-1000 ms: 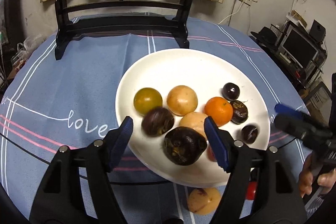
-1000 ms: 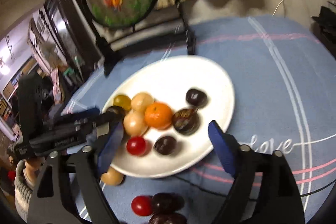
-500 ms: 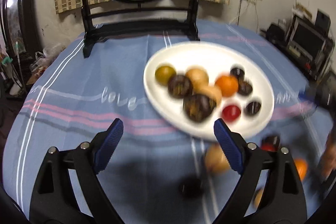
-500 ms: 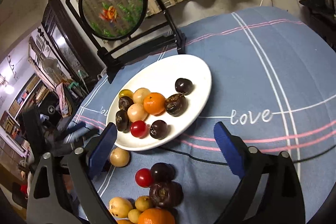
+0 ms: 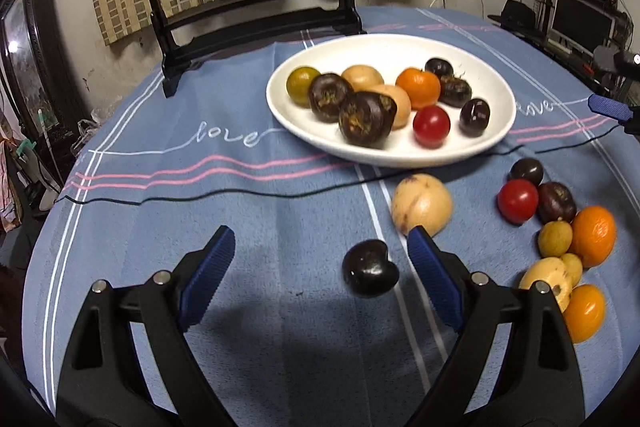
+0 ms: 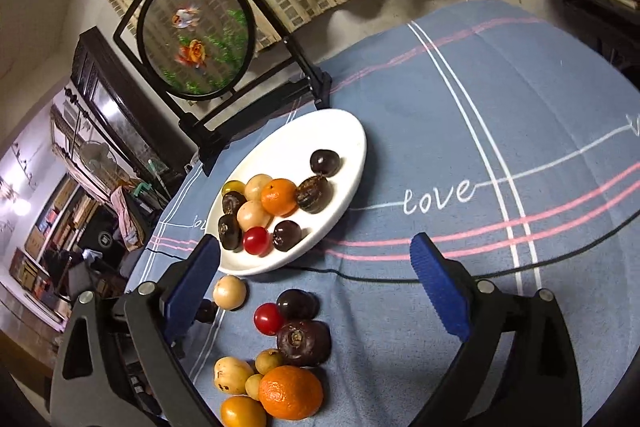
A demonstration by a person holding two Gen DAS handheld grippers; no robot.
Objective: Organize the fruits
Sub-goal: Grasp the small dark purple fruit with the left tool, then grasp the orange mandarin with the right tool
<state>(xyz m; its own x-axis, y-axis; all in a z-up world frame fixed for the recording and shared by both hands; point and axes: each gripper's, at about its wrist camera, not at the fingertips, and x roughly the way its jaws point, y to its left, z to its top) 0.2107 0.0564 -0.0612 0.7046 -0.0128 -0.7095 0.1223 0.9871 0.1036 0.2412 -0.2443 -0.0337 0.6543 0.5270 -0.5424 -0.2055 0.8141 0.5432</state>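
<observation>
Both tools have backed away from the plate (image 5: 496,131) empty: left tool (image 5: 316,259) wide over a dark fruit (image 5: 370,269) on the desk, right tool (image 6: 316,263) opening with loose fruit (image 6: 290,391) below it, so the next pickup looks due.

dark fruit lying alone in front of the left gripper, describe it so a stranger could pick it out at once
Start at the white plate, then come toward the camera across the blue tablecloth. Past the pale round fruit lies the dark fruit, alone, glossy and near-black, with a notched, heart-like outline.
</observation>
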